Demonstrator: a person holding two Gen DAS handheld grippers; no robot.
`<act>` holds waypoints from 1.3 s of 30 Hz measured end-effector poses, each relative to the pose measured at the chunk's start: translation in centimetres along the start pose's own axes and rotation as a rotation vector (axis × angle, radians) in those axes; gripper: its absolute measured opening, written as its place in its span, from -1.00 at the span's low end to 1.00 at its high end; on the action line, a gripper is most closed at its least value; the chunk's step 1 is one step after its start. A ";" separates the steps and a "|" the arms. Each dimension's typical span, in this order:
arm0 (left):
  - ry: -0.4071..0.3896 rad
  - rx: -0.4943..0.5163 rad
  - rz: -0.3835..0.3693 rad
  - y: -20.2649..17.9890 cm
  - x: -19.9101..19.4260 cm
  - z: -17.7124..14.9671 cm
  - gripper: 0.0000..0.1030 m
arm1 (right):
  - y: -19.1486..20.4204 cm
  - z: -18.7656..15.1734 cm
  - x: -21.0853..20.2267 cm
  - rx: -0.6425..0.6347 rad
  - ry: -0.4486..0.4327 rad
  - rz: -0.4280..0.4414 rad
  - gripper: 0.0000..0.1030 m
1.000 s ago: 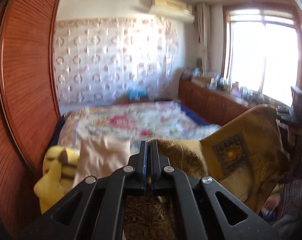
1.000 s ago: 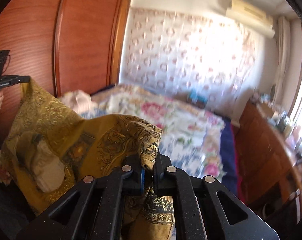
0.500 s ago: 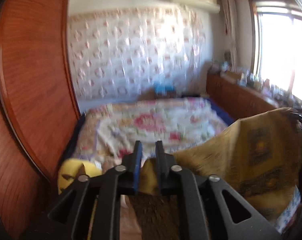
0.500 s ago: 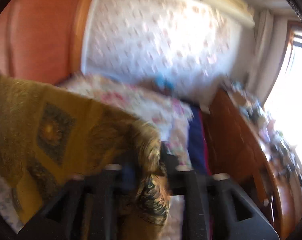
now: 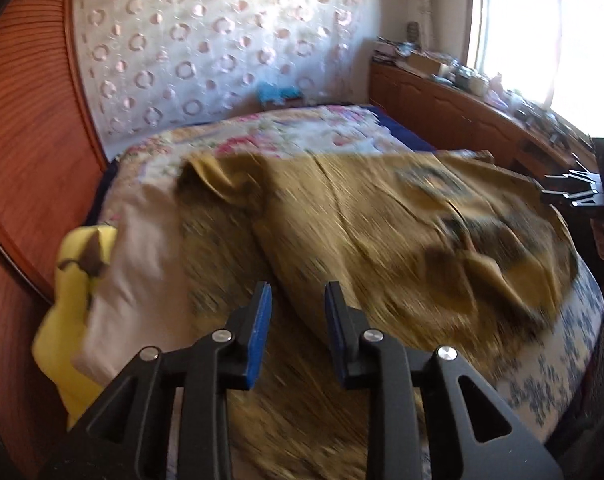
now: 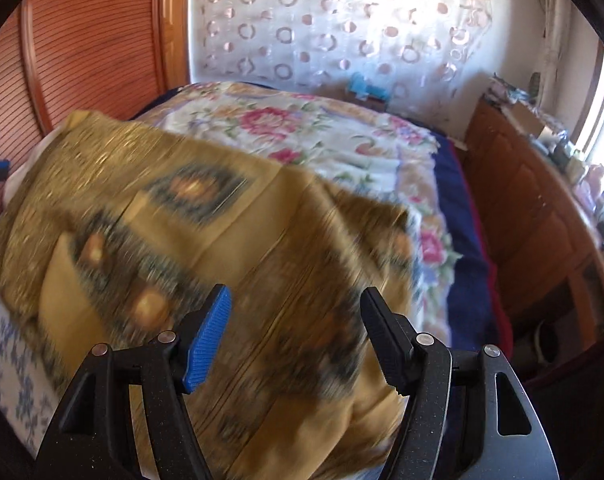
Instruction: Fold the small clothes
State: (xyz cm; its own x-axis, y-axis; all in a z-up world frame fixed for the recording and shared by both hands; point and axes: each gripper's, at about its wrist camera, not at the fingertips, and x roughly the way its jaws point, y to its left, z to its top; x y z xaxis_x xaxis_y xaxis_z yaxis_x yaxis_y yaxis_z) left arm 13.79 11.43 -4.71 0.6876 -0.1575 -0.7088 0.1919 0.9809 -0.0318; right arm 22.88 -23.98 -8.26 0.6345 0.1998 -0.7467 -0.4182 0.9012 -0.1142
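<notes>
Both my grippers, left (image 5: 295, 300) and right (image 6: 295, 312), are opening, empty, above the mustard-gold patterned cloth garment (image 5: 382, 232). I'd let it settle flat on the floral quilted bed (image 6: 302, 128) before regripping its corners.

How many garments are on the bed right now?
2: a mustard patterned garment spread across the bed, and a pale pink one beside it at the wardrobe side. More may be hidden underneath.

Two black angular claws (image 5: 295, 298) (image 6: 295, 304) with triangular cut-outs, silver screw heads, and blue ribbed pads (image 5: 259, 332) inside the fingers

Floral bedspread (image 6: 302, 128), yellow plush (image 5: 77, 264), wooden cabinet (image 6: 542, 216).
</notes>
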 end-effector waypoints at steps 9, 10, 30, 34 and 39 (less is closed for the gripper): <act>0.072 -0.022 -0.082 -4.1 2.0 -4.4 -0.51 | 0.9 -6.2 -3.5 0.102 -0.032 0.061 0.33; 0.078 -0.024 -0.077 -4.1 2.3 -4.7 -0.51 | 0.9 -6.6 -3.8 0.104 -0.031 0.055 0.33; 0.043 -0.101 -0.148 -2.1 0.8 -5.9 -1.00 | -0.8 -7.5 -5.3 0.147 -0.132 0.101 -0.97; -0.055 -0.167 -0.116 0.4 -2.6 -5.2 -1.00 | -2.3 -7.1 -6.6 0.178 -0.165 0.058 -0.97; -0.030 -0.141 -0.080 1.3 -3.1 -6.0 -1.00 | -3.0 -7.9 -5.1 0.202 -0.077 0.045 -0.97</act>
State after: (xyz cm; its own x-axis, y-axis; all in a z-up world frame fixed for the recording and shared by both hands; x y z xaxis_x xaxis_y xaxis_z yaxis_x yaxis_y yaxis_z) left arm 7.68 13.86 -6.74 0.6948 -0.2373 -0.6789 0.1481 0.9710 -0.1878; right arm 15.72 -30.74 -9.27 0.6695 0.2633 -0.6946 -0.3130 0.9480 0.0576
